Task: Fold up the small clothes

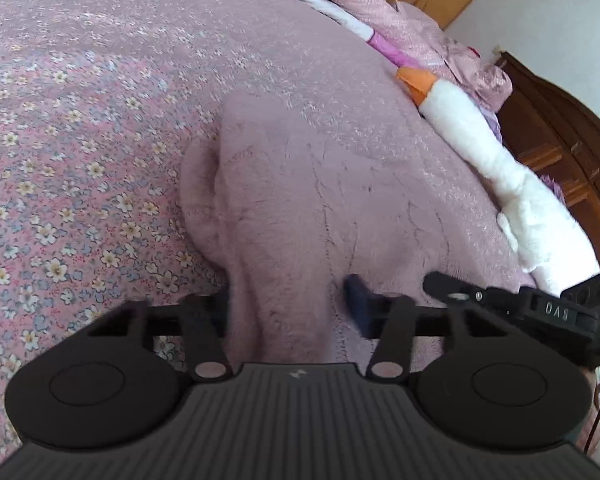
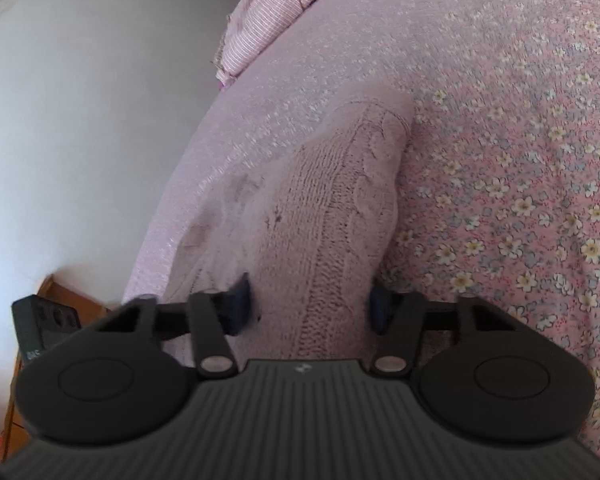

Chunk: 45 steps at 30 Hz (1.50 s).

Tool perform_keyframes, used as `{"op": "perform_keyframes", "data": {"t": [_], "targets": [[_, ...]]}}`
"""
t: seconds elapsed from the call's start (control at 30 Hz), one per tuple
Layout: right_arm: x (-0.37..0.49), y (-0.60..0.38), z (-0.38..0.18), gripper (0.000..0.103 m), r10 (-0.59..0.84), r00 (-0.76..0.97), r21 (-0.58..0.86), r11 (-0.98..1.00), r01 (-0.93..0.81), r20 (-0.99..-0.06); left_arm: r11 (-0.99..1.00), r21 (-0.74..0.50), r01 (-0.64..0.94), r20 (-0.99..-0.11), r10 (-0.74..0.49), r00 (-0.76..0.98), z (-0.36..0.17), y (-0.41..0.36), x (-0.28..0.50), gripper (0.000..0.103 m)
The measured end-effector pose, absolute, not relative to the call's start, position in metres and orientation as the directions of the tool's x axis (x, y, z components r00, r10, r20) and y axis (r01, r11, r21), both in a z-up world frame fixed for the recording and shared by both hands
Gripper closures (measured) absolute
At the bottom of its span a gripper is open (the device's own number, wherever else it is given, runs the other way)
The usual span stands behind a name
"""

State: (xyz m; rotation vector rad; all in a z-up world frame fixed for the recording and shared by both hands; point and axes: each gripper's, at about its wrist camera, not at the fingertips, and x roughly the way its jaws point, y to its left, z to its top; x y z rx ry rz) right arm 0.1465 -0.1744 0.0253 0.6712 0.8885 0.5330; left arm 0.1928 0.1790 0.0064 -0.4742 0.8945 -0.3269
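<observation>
A pale pink cable-knit sweater [image 1: 320, 184] lies on the bed, bunched into a raised fold. My left gripper [image 1: 288, 304] straddles that fold at its near end. Fabric fills the gap between the jaws and hides the left fingertip, and the blue right pad [image 1: 358, 304] presses against the knit. In the right wrist view the same sweater [image 2: 340, 200] rises as a thick ridge. My right gripper [image 2: 308, 304] is shut on it, with both blue pads against its sides. The right gripper's black body [image 1: 540, 308] also shows at the right edge of the left wrist view.
A pink floral bedsheet [image 1: 60, 160] covers the bed. A white plush goose with an orange beak [image 1: 480, 152] lies along the far side by a pink quilt [image 1: 380, 0] and a dark wooden headboard [image 1: 560, 140]. A grey wall [image 2: 80, 120] and a wooden nightstand [image 2: 68, 296] border the bed.
</observation>
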Motion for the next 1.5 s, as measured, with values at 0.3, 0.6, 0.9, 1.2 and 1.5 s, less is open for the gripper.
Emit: {"op": "perform_keyframes", "data": {"t": [0.3, 0.6, 0.9, 1.2, 1.5], "targets": [[0.121, -0.187, 0.081, 0.057, 0.696, 0.558, 0.723, 0.652, -0.228, -0.452, 0.816, -0.564, 0.13, -0.602, -0.513, 0.612, 0.053, 0.162, 0.162, 0.07], [0.058, -0.248, 0.105, 0.057, 0.655, 0.582, 0.71, 0.681, -0.18, -0.481, 0.795, -0.578, 0.184, -0.606, -0.569, 0.556, 0.055, 0.1, 0.106, 0.07], [0.031, -0.265, 0.054, 0.05, 0.514, 0.567, 0.573, 0.815, -0.089, -0.644, 0.9, -0.4, 0.175, -0.72, -0.427, 0.547, 0.02, 0.065, 0.063, 0.044], [0.008, -0.261, 0.06, 0.043, 0.429, 0.608, 0.475, 0.875, -0.097, -0.668, 0.943, -0.269, 0.195, -0.728, -0.332, 0.599, 0.041, 0.065, 0.04, 0.033], [-0.034, -0.258, 0.08, 0.05, 0.325, 0.666, 0.301, 0.941, -0.156, -0.671, 0.983, -0.082, 0.166, -0.765, -0.168, 0.622, 0.035, 0.067, 0.031, 0.026]]}}
